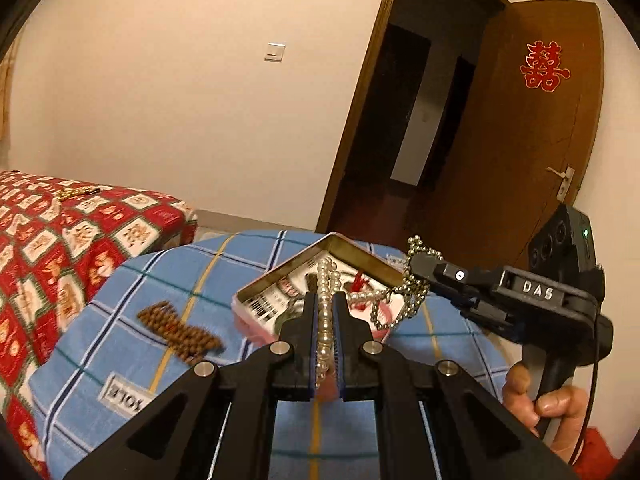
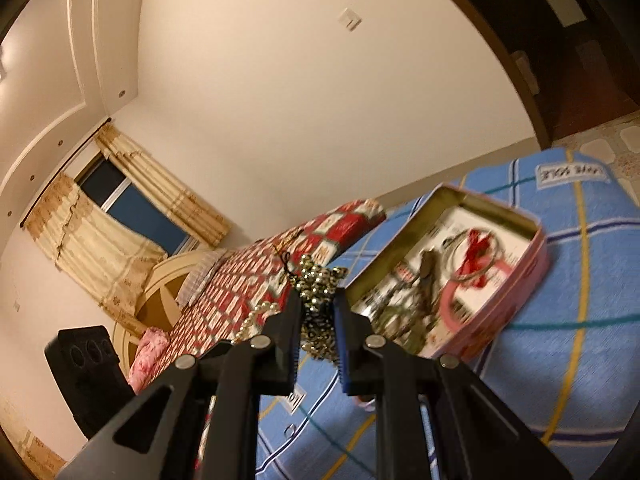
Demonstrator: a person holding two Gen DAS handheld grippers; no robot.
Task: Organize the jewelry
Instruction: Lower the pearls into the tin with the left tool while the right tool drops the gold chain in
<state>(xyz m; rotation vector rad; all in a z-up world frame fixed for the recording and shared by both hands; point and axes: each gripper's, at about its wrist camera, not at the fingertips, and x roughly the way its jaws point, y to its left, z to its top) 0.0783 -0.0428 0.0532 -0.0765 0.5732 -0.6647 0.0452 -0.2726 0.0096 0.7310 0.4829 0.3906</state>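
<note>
A pink open tin box (image 1: 276,280) (image 2: 516,276) lies on a blue checked cloth (image 1: 120,320) (image 2: 592,320); it holds a bangle with a red ribbon (image 2: 476,256) and other small pieces. My left gripper (image 1: 327,300) is shut on a white pearl necklace (image 1: 326,320), held over the box. My right gripper (image 2: 318,300), also seen in the left wrist view (image 1: 418,260), is shut on a silver bead chain (image 2: 318,284) (image 1: 408,300) that hangs at the box's right rim. A brown bead bracelet (image 1: 180,328) lies on the cloth left of the box.
A bed with a red patterned cover (image 1: 48,240) (image 2: 256,292) stands to the left, with a gold bead string (image 1: 76,192) on it. An open wooden door (image 1: 520,140) is behind. A black speaker (image 2: 88,372) stands by the bed.
</note>
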